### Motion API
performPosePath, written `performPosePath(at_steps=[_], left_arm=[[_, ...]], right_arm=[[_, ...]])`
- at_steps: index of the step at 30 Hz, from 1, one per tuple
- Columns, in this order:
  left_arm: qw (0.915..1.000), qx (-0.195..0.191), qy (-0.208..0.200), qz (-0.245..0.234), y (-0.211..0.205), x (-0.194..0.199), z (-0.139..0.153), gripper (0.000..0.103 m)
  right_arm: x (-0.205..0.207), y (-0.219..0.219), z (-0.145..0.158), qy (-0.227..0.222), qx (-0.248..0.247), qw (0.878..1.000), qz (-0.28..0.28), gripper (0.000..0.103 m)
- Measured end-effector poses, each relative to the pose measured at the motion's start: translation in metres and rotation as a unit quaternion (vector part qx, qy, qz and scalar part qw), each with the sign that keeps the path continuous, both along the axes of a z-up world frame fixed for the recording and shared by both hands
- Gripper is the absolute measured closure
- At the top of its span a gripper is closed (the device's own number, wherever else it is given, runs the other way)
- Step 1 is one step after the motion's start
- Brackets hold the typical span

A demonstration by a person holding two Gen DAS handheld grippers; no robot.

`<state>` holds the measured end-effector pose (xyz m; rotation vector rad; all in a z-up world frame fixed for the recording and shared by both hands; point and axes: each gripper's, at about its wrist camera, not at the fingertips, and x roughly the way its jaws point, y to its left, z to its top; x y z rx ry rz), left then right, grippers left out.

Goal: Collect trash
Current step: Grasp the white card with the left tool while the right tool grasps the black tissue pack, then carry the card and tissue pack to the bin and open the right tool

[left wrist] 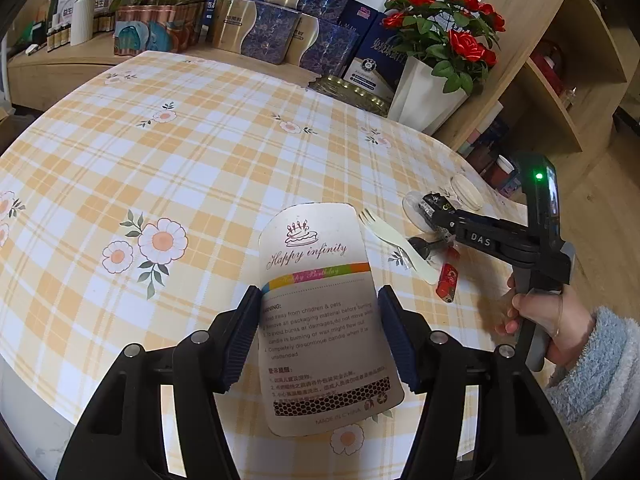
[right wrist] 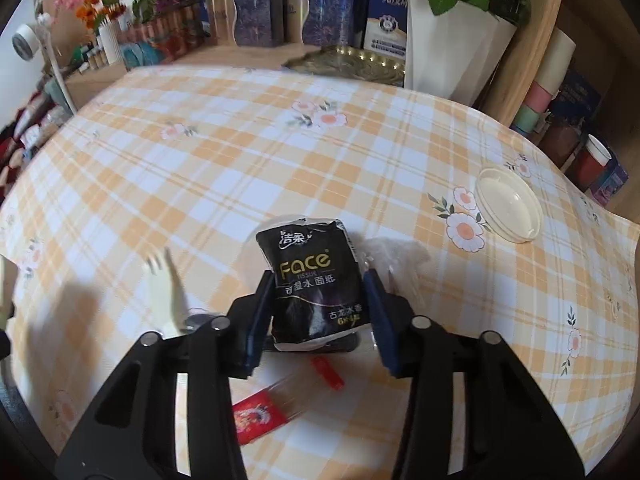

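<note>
My left gripper (left wrist: 318,300) is shut on a white "Happy infinity" candle card (left wrist: 320,280), held above the checked tablecloth (left wrist: 180,160). My right gripper (right wrist: 320,284) is shut on a black "Face" tissue pack (right wrist: 310,280), just above the table; it also shows in the left wrist view (left wrist: 434,210) at the right. On the table lie a white plastic spork (left wrist: 394,242), blurred in the right wrist view (right wrist: 166,284), a red wrapper (left wrist: 447,280) (right wrist: 256,420), clear plastic film (right wrist: 396,252) and a round white lid (right wrist: 508,204).
A white vase of red roses (left wrist: 428,92) and a gold tray (left wrist: 352,90) stand at the table's far edge. Boxes (left wrist: 256,28) and flowers fill the wooden shelf behind. A shelf unit (left wrist: 560,60) stands to the right.
</note>
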<state>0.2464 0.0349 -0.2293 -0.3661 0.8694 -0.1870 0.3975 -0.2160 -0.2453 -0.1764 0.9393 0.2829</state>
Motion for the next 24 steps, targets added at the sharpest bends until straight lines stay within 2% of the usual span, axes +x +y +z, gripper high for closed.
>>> performPosePath(at_steps=[5,9,18,24], left_arm=[[1.0,0.0,-0.01,-0.001,-0.002,-0.005,0.008,0.045],[0.9997,0.002,-0.023,-0.009,-0.007,-0.014,0.018,0.045],[0.9971,0.028,-0.042,-0.057,-0.025,-0.047,0.038,0.045],[0.995,0.032,-0.052,-0.079,-0.033,-0.073,0.048,0.044]], right_arm=[[-0.019,-0.016,0.029,-0.031,0.059,0.998,-0.021,0.059],[-0.052,-0.02,0.049,-0.052,0.068,0.996,-0.02,0.059],[-0.163,-0.046,0.082,-0.098,0.119,0.987,-0.037,0.059],[-0.229,-0.052,0.084,-0.11,0.118,0.986,-0.044,0.059]])
